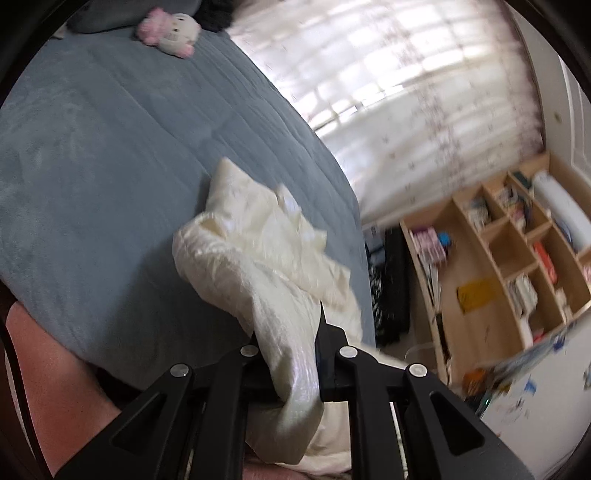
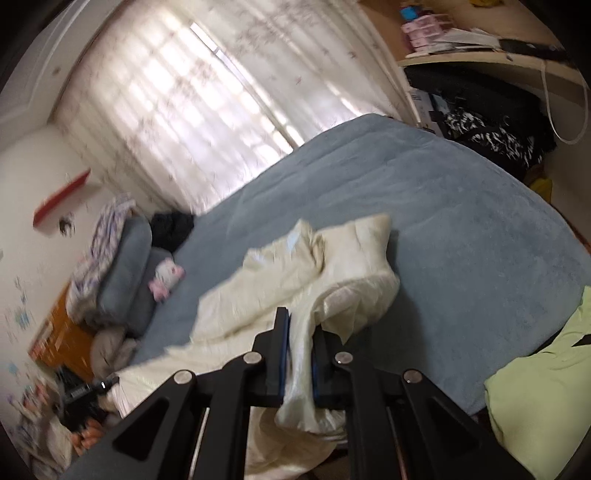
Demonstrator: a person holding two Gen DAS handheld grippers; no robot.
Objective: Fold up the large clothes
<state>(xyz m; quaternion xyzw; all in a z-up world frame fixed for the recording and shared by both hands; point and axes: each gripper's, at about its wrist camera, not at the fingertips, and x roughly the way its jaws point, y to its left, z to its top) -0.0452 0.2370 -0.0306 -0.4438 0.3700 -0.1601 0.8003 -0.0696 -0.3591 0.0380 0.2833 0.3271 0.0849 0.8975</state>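
A cream, shiny garment (image 1: 258, 251) lies crumpled on the blue-grey bed (image 1: 110, 166), near its edge. My left gripper (image 1: 291, 332) is shut on a fold of this garment, which hangs bunched between the fingers. In the right wrist view the same cream garment (image 2: 306, 273) spreads over the bed (image 2: 443, 206). My right gripper (image 2: 301, 332) is shut on another fold of it; cloth drapes down below the fingers. Both views are motion-blurred.
A pink and white plush toy (image 1: 170, 31) lies at the bed's far end, beside grey pillows (image 2: 125, 266). A wooden shelf unit (image 1: 509, 251) stands past the bed. A lime-green cloth (image 2: 546, 369) lies at the right. A curtained window (image 2: 177, 110) is behind.
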